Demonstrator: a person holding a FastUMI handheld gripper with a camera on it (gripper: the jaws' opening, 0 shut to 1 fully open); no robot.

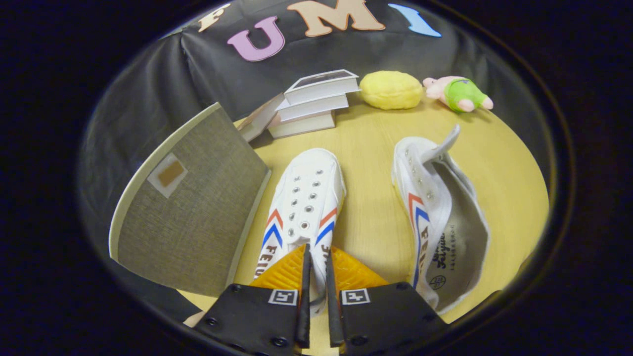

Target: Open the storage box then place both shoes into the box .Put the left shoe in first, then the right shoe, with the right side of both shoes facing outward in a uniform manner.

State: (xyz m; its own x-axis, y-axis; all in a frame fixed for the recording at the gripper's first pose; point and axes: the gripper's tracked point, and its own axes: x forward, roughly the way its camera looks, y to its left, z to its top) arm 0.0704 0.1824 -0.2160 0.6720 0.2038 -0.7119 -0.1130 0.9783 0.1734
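The tool [316, 267] pinches the heel of one shoe [301, 207], its fingers nearly together. The second shoe [440, 217] lies on its side just beside it on the desk [368, 148]. One lid [193, 207] stands raised beside three stacked books [316, 101], with two plush toys [390, 90] beyond.

The tongs-mounted camera looks steeply down, close over the wooden table [366, 148].

Gripper [316, 262] fingers nearly closed, pinching the near shoe [301, 207] at its tongue. Second shoe [440, 217] lies beside it on the table [371, 148]. Box lid [193, 202] stands open alongside.
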